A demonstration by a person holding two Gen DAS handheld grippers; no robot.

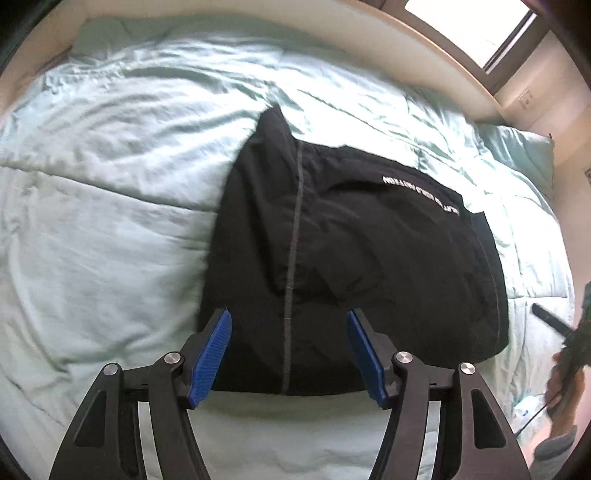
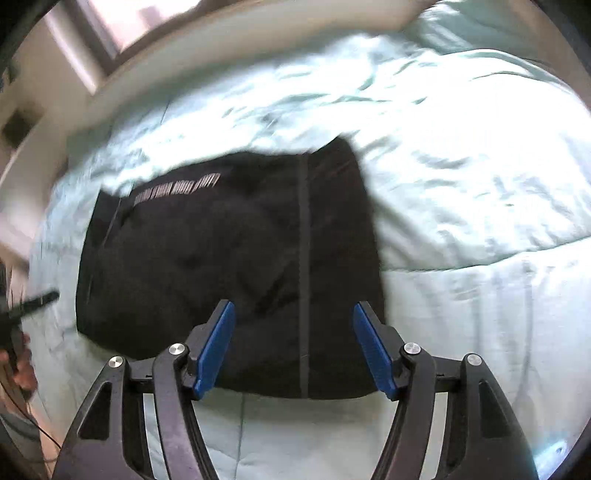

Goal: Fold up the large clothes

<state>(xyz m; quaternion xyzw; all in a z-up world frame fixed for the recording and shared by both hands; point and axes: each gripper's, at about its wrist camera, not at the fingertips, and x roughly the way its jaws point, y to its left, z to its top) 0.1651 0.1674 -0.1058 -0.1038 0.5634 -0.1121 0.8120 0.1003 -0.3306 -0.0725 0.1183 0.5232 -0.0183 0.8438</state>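
Garment: a black garment point(image 1: 369, 258) lies folded into a rough rectangle on the bed, a little toward the window side. It rests flat on the covers, with nothing gripping it.
Markings: a grey seam stripe point(image 1: 293, 258) runs lengthwise down the cloth; a line of white lettering point(image 1: 417, 192) sits near the far edge, too blurred to read.
Bedding: a pale mint comforter point(image 1: 110, 221), rumpled and creased, covers the whole bed under the garment.
Left gripper: the left gripper point(image 1: 290, 319) hangs above the near edge of the garment, pointing steeply down. Its jaws stand spread wide, blue pads point(image 1: 212, 354) facing each other with nothing between them.
Right gripper: the right gripper point(image 2: 293, 312) hangs likewise above the near edge, over the seam-stripe side. Its jaws are spread and empty, clear of the cloth.
Hands: at the edge of the left view a hand point(image 1: 565, 384) holds the other tool's black handle; the right view shows the matching hand point(image 2: 18, 365) at its left edge.
Surroundings: a cream headboard point(image 1: 424, 62) curves along the far side, with a window point(image 1: 476, 26) beyond it.
Picture quality: the right view is motion-blurred.
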